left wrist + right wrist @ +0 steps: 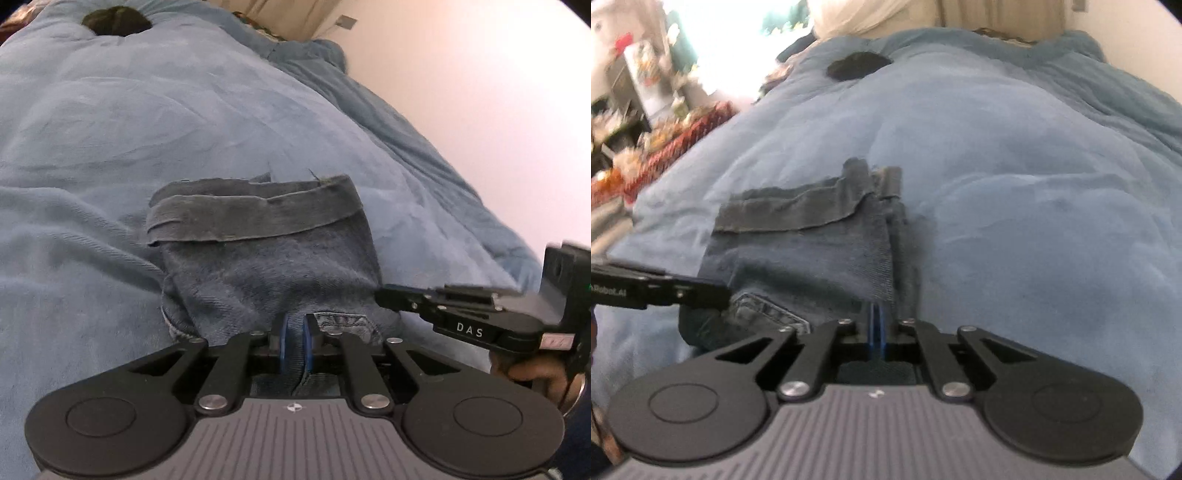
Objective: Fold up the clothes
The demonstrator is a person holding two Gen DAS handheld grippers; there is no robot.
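The left gripper [294,334] clenched the near edge of one folded pair of jeans [266,266]; the right gripper [875,325] pinched that edge too. The jeans lay on one blue blanket [110,129], one dark item [116,20] beyond.

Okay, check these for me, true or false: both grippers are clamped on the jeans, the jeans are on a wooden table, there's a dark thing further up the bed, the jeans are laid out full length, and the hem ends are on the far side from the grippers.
1. Both grippers are clamped on the jeans. True: the left gripper and the right gripper each pinch the near edge of the jeans.
2. The jeans lie on a wooden table. False: they rest on a blue blanket.
3. A dark item lies further up the bed. True: a dark item sits far beyond the jeans.
4. The jeans are laid out full length. False: they are folded into a compact bundle.
5. The hem ends are on the far side. True.
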